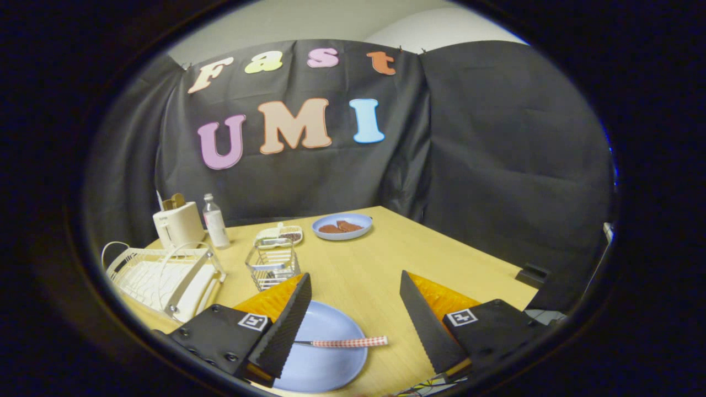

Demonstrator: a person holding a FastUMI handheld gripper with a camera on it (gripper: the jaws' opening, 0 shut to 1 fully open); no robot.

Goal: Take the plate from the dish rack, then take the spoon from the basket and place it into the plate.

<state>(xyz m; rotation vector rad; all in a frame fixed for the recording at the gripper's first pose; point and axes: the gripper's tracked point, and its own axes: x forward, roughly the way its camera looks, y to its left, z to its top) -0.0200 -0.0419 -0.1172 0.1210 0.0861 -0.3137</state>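
A light blue plate [322, 358] lies flat on the wooden table [375, 264], partly under my left finger. The spoon [345, 342], with a red-and-white checked handle, rests across the plate; its handle end sticks out past the plate's right rim and its bowl end is hidden behind my left finger. My gripper [356, 322] hovers above the plate, open, with nothing between its fingers. The wire basket [271, 267] stands just beyond my left finger. The white dish rack [162, 278] sits to the left of the basket.
At the back of the table sit a second blue plate [342, 226] holding brown pieces, a small white tray [279, 235], a clear bottle [214, 221] and a white toaster [177, 223]. A dark object [532, 273] lies at the table's right edge.
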